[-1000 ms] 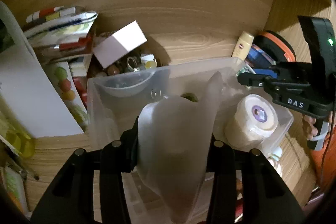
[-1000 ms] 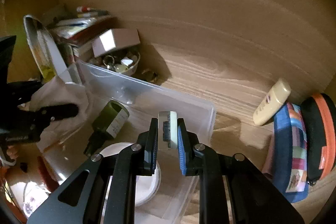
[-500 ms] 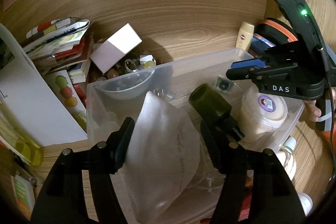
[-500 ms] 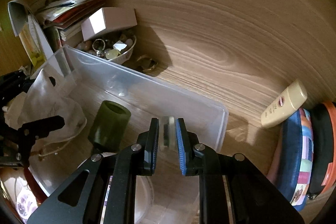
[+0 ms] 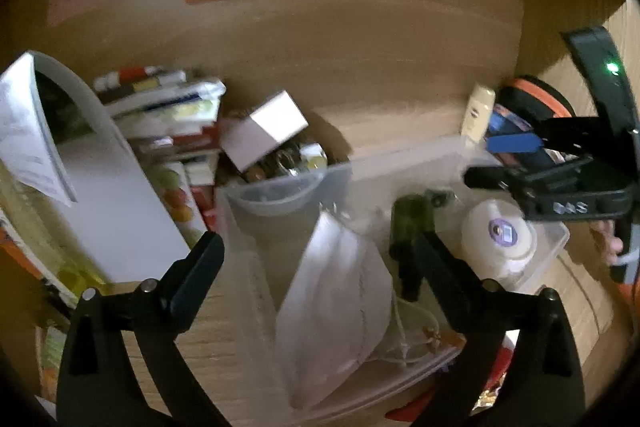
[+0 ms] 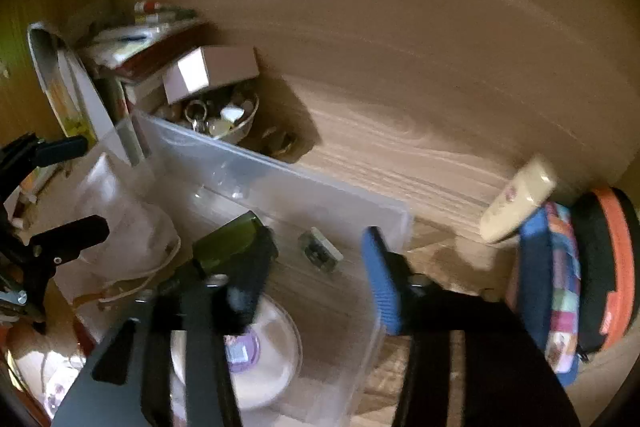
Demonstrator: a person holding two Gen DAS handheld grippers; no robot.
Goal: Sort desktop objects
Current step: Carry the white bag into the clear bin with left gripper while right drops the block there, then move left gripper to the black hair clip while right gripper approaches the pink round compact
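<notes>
Right gripper [image 6: 316, 267]: jaws opening, nothing pressed between them. A small chip-like piece [image 6: 321, 249] lies free on the bin [image 6: 394, 223] floor, in the gap between the jaws at centre frame, long axis slanting from upper left to lower right. Judgement: that piece is placed, so the next pick lies outside the bin.

Nearest loose item for this hand is the cream tube [image 6: 516, 207], mid-right of the frame on the table [image 6: 400, 131], well apart from the jaws, long axis running lower left to upper right. The bin's far corner wall stands between gripper and tube. A patchwork pouch [image 6: 560, 291] and an orange-rimmed case [image 6: 612, 267] crowd the tube's right side.

Left gripper [image 5: 316, 255]: jaws opening, nearly at their widest, clear of the white bag [image 5: 336, 311], which sags in the bin below them at lower centre. A green bottle [image 5: 410, 227] and a tape roll [image 5: 498, 235] lie to the bag's right. Books [image 5: 168, 119] and a cluttered bowl [image 5: 280, 183] stand upper left, nearer this hand.
</notes>
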